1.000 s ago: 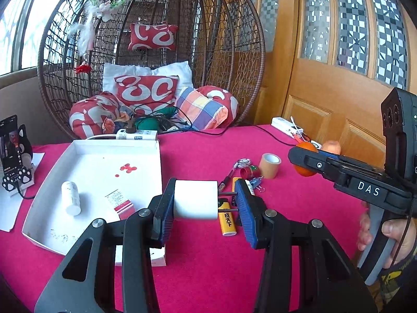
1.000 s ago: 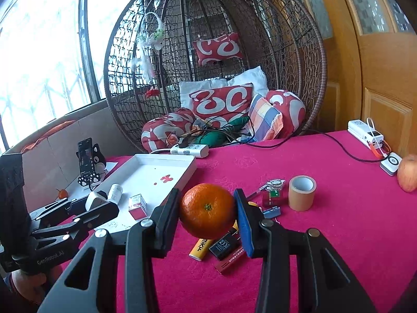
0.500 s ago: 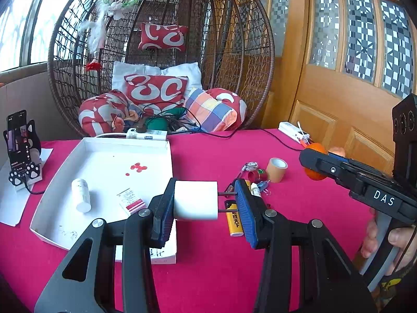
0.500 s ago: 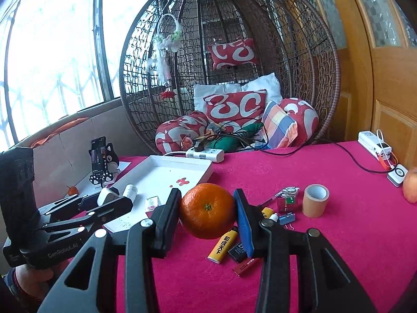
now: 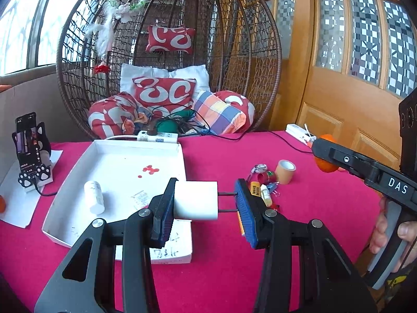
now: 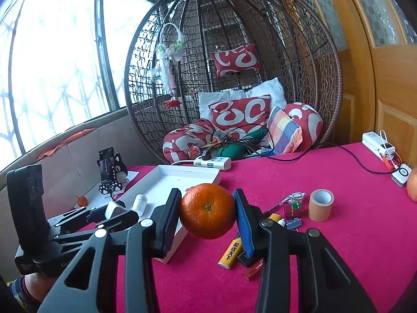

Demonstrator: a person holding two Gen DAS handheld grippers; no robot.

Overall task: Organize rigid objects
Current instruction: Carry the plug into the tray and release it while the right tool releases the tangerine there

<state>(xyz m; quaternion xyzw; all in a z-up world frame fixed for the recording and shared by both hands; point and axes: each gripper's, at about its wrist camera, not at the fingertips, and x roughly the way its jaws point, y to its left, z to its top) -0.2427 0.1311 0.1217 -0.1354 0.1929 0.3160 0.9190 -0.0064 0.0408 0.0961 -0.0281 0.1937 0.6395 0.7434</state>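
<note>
My left gripper (image 5: pixel 206 203) is shut on a white plug adapter (image 5: pixel 196 200), its prongs against the right pad, held above the near right corner of the white tray (image 5: pixel 117 156). A white bottle (image 5: pixel 93 200) lies in the tray. My right gripper (image 6: pixel 208 211) is shut on an orange (image 6: pixel 207 210), held above the red tablecloth next to the tray (image 6: pixel 187 172). The right gripper also shows at the right of the left wrist view (image 5: pixel 365 169). A pile of small items lies ahead: yellow lighter (image 6: pixel 230 253), tape roll (image 6: pixel 321 204), keys (image 6: pixel 294 198).
A phone on a cat stand (image 5: pixel 30 151) stands left of the tray. A power strip (image 5: pixel 157 137) and cables lie at the table's back edge before a wicker hanging chair (image 5: pixel 166 52). A white charger (image 6: pixel 378 143) and an apple (image 6: pixel 412 185) are at the far right. A small orange (image 6: pixel 82 201) sits by the phone.
Both grippers have risen and pulled back a little, each still holding its object; the table and tray now sit lower and farther in view.
</note>
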